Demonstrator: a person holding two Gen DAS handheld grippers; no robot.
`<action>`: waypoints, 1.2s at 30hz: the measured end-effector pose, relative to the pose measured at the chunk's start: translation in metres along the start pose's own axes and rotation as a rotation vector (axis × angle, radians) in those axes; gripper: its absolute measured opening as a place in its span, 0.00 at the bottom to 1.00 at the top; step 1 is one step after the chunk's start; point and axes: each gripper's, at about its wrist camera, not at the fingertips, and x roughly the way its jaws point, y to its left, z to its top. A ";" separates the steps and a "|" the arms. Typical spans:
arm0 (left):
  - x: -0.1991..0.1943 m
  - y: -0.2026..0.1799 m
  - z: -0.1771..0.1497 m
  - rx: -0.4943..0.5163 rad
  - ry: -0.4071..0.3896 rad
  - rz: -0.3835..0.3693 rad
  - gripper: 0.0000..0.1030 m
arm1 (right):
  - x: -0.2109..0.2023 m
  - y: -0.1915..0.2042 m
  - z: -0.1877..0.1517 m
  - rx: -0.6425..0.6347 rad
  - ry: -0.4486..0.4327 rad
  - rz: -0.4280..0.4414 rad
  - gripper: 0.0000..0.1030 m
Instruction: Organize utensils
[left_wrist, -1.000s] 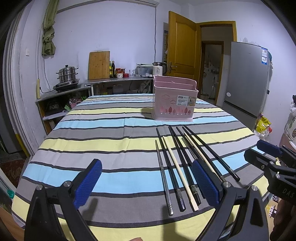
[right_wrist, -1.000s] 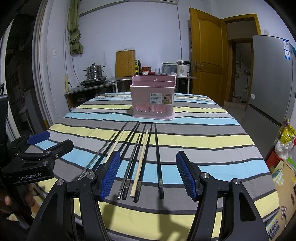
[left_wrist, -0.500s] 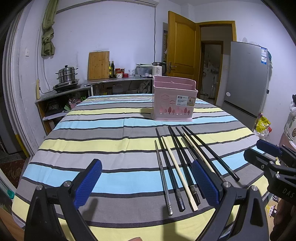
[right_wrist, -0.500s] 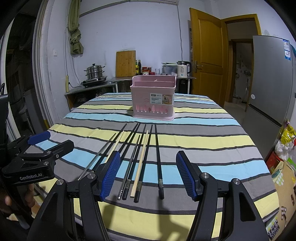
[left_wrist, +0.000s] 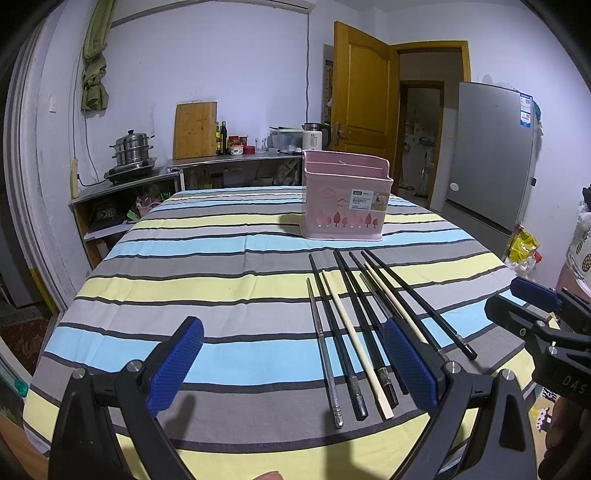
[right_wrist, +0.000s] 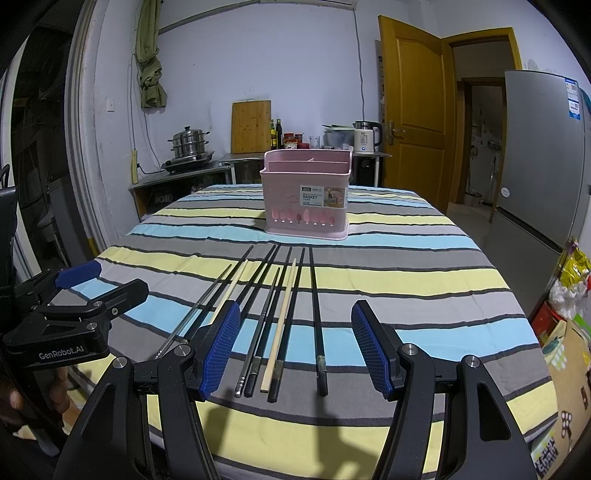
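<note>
Several chopsticks (right_wrist: 280, 317), black, metal and pale wood, lie side by side on the striped tablecloth (right_wrist: 406, 280), pointing at a pink utensil basket (right_wrist: 306, 195) further back. They also show in the left wrist view (left_wrist: 354, 332), with the basket (left_wrist: 345, 199) beyond them. My right gripper (right_wrist: 295, 350) is open, above the near ends of the chopsticks. My left gripper (left_wrist: 291, 365) is open and empty, left of the chopsticks, its right pad over them. Each gripper shows in the other's view: the right (left_wrist: 535, 314), the left (right_wrist: 88, 291).
A counter with a steamer pot (left_wrist: 133, 151), a cutting board (left_wrist: 195, 129), bottles and a kettle stands behind the table. A grey fridge (left_wrist: 491, 166) and a wooden door (left_wrist: 362, 96) are at the right. A cardboard box (right_wrist: 569, 369) sits on the floor.
</note>
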 end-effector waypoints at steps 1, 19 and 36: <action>0.000 0.000 0.000 0.000 -0.001 0.000 0.97 | 0.000 0.000 0.000 0.000 0.000 0.000 0.61; 0.001 -0.001 -0.003 0.008 -0.001 0.002 0.97 | 0.000 0.001 0.000 -0.002 0.002 0.000 0.61; 0.017 0.002 -0.003 0.022 0.055 -0.013 0.97 | 0.007 -0.004 0.002 0.003 0.016 0.000 0.61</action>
